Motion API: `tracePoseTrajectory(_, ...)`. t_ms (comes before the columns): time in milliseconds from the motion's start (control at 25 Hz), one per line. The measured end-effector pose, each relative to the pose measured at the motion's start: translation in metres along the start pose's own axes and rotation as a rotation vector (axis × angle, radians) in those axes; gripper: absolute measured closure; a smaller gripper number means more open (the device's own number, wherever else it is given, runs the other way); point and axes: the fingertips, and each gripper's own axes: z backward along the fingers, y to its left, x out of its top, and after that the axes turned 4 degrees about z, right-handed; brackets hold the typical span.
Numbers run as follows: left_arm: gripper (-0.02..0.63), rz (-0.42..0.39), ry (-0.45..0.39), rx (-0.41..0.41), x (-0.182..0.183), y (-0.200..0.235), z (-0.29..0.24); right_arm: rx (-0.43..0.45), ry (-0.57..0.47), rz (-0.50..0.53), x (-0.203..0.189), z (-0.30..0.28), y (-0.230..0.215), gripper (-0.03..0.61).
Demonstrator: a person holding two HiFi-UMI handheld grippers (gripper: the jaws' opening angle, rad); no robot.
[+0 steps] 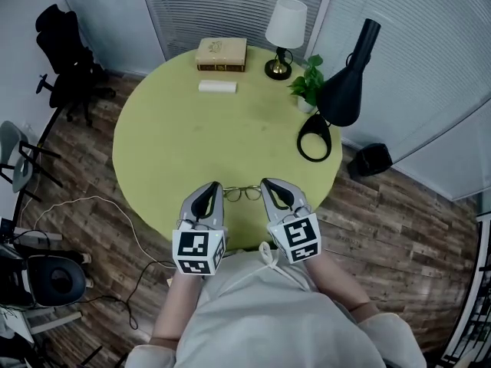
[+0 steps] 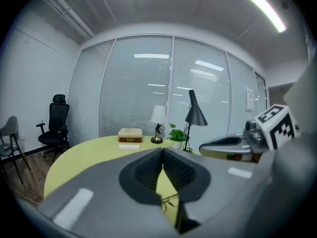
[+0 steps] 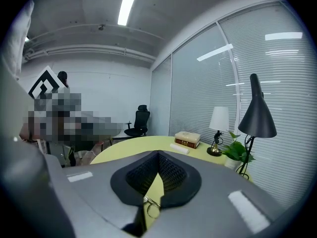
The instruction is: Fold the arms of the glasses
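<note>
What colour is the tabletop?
The tabletop is yellow-green; the head view shows it best.

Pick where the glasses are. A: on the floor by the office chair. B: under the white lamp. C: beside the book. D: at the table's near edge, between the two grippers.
D: the head view shows the glasses at the near edge of the table, between the left gripper and the right gripper, well away from the book and the white lamp.

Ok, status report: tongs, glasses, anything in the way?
Left tongs shut, empty. Right tongs shut, empty. Glasses lying on the table between them; fold unclear. Nothing blocking.
</note>
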Motion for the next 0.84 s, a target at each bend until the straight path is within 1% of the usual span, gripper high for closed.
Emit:
tracePoseTrajectory(400,0.607,0.004,0.013,-0.012,-0.008,0.000,0.001,-0.038,0.027,0.004,-0.008,-0.002,-0.002,0.580)
tracePoseTrajectory(840,0.607,0.024,0.020,-0.017,-0.015,0.011,0.000,-0.032,0.039,0.018,-0.010,-0.009,0.009,0.580)
